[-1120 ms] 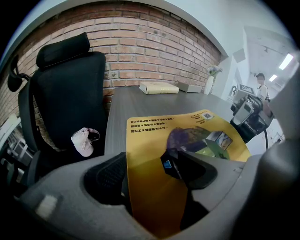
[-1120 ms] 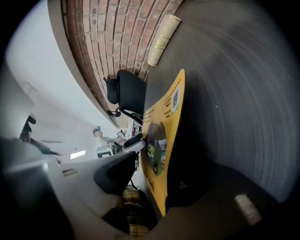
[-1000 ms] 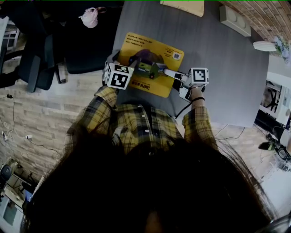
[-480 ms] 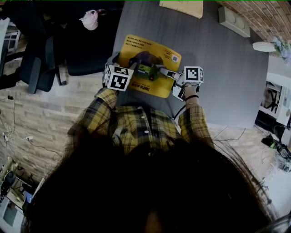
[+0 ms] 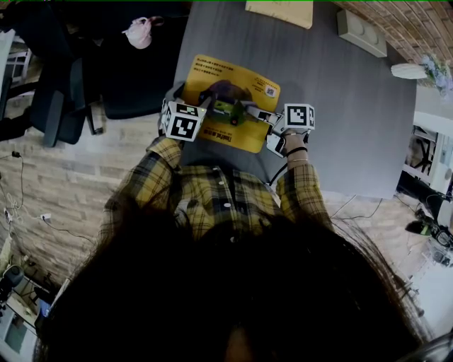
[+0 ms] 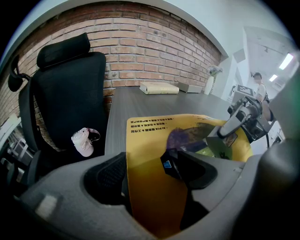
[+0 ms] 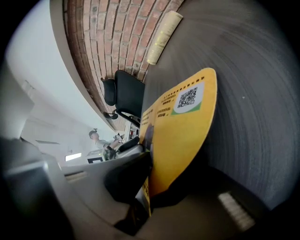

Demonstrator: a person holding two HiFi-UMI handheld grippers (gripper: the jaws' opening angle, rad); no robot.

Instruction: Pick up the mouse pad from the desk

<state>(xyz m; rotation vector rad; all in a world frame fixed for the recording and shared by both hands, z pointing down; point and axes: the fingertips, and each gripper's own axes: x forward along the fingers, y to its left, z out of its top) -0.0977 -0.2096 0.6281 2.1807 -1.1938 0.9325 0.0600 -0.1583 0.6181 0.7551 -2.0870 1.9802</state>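
Note:
A yellow mouse pad [image 5: 233, 81] with a dark picture and a QR code lies at the near left of the grey desk [image 5: 340, 127]. My left gripper [image 5: 211, 106] is shut on its near edge. In the left gripper view the pad [image 6: 150, 140] runs between the jaws of that gripper [image 6: 150, 171], one jaw under it and one on top. My right gripper [image 5: 251, 112] is shut on the same edge further right. In the right gripper view the pad [image 7: 183, 122] stands up out of that gripper [image 7: 147, 187], bent off the desk.
A pale book [image 5: 279, 10] and a white box [image 5: 361, 32] lie at the desk's far edge. A white vase [image 5: 414, 71] stands at the right. A black office chair [image 6: 70, 93] with a pink object [image 6: 84, 140] on its seat stands left of the desk.
My right gripper has moved left and slightly up along the pad's near edge, now closer to the left gripper. The left gripper has kept still.

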